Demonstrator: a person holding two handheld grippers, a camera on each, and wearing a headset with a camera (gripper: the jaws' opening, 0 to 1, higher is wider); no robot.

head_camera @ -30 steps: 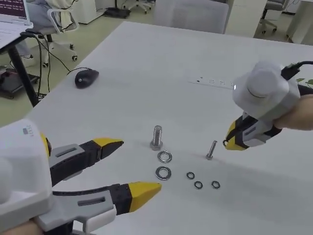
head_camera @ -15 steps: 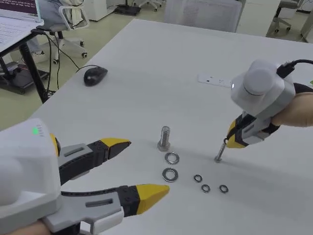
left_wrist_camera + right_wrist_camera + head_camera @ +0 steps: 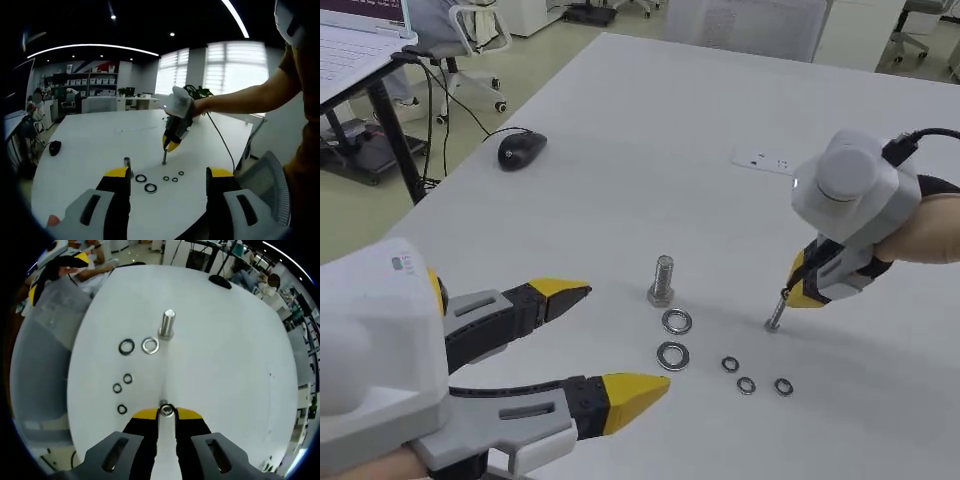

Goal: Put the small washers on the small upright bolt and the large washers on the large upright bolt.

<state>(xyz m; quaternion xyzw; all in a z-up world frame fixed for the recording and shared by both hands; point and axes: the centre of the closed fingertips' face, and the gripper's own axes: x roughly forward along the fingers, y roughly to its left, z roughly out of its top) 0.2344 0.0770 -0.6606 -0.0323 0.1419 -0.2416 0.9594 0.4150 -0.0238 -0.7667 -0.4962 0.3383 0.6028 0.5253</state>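
Our right tool (image 3: 790,297) is pinched nearly shut on a small washer (image 3: 166,410), and it holds that ring right at the top of the small bolt (image 3: 775,318). Our left tool (image 3: 620,338) hangs low over the near side of the table (image 3: 620,180), jaws wide apart and empty.

The large bolt (image 3: 661,280) stands bare, well to the left of the small one. Two large washers (image 3: 676,321) lie flat just in front of it. Three small washers (image 3: 746,385) lie loose near the small bolt's foot.

What worries us most is the small bolt itself. It appears to stand only on its own head, with nothing fixing it down. In the head view it looks a touch tilted, though we cannot be sure. Any sideways push from the yellow tips could tip it over, and a falling bolt could scatter the three small washers beside it.

The second risk is letting go too soon. In the right gripper view the ring seems centred on the bolt's end, but we cannot tell whether it has passed over the top. If it is off-centre or sits crooked when the jaws part, it may catch on the thread or bounce off and roll across the table.

Our left tool sits near the large washers, and a careless sweep there would knock them away.
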